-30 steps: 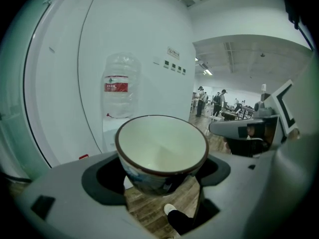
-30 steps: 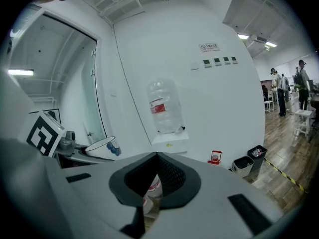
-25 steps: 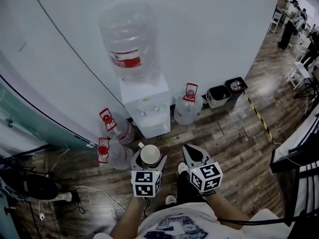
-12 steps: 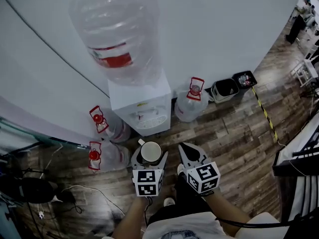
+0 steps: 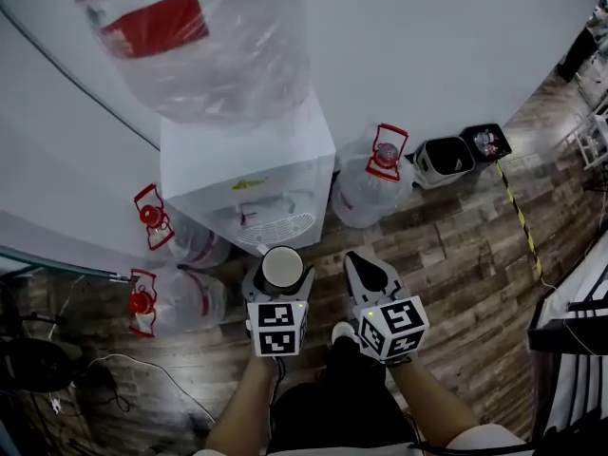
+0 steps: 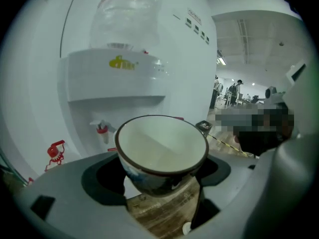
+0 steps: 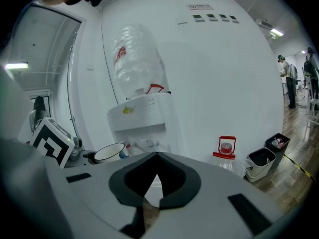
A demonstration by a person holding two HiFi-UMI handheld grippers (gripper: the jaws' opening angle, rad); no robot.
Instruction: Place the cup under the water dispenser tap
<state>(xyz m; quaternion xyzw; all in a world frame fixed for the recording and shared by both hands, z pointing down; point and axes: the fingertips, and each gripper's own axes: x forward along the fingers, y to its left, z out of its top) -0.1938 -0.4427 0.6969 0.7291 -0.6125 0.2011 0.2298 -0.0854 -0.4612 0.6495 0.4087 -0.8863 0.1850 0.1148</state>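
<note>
Closer than a second ago, the water dispenser (image 5: pixel 249 164) looms ahead, so the cup (image 5: pixel 282 266), grasped by the left tool (image 5: pixel 279 275), hangs near what looks like its red tap (image 6: pixel 102 131); the right tool (image 5: pixel 367 262) is clenched empty.

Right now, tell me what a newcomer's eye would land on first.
The huge clear water bottle with its red label, upended on the white dispenser against the wall, dominates the head view. Just in front of it, the left gripper holds an empty white cup with a dark rim; the right gripper beside it is shut on nothing.
</note>
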